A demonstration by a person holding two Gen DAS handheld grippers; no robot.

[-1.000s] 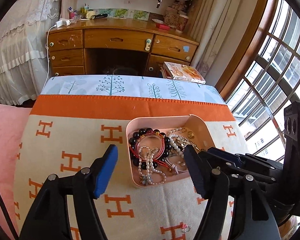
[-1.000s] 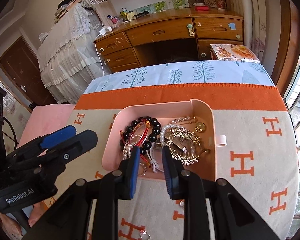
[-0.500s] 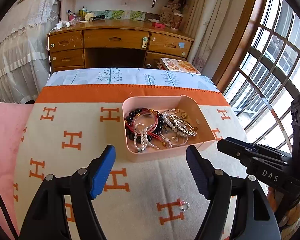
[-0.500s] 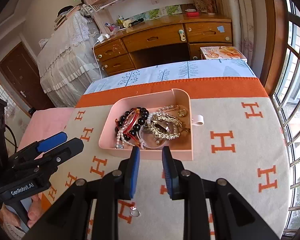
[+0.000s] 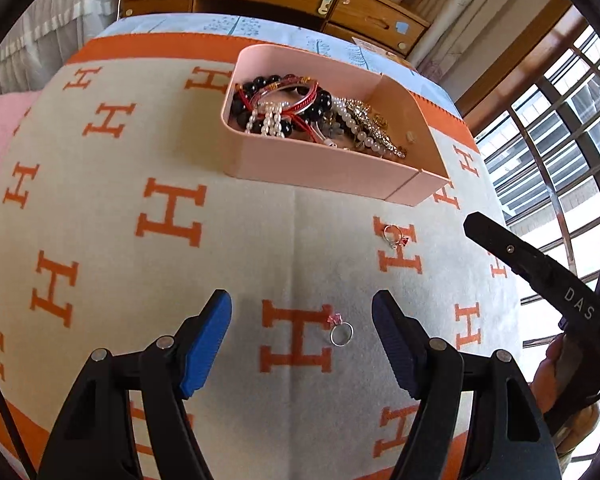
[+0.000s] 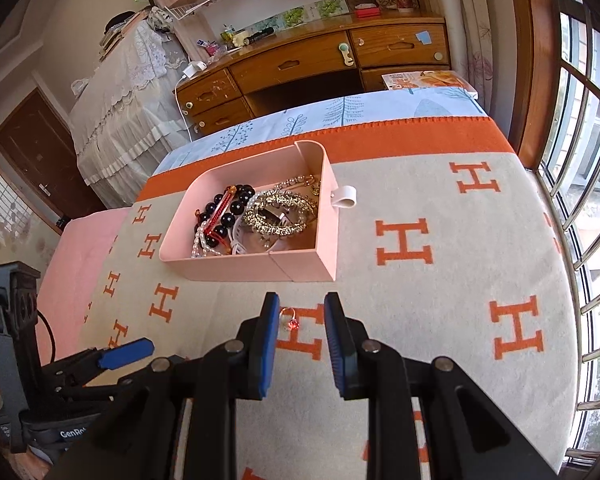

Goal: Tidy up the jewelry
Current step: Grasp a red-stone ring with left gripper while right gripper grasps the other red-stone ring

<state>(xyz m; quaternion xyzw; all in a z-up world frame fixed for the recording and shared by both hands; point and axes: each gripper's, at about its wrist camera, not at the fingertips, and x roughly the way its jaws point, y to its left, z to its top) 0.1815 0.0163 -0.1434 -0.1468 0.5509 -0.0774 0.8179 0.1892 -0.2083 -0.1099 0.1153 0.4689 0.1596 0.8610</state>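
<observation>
Both your hand-held grippers have pulled back from the pink tray (image 5: 324,168) since a second ago. Left hand-held gripper (image 5: 302,340) is spread wide, empty, with a pink-stone ring (image 5: 341,332) on the blanket (image 5: 100,240) between its fingers, lower centre. Right hand-held gripper (image 6: 300,334) is narrow, empty, a red-stone ring (image 6: 289,320) lying just ahead. Tray with the bracelets (image 6: 224,220) sits mid-frame.

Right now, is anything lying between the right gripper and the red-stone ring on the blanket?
Nothing visible. The right gripper is open and the red-stone ring lies on bare blanket between its fingers; the pink tray sits beyond it.
</observation>
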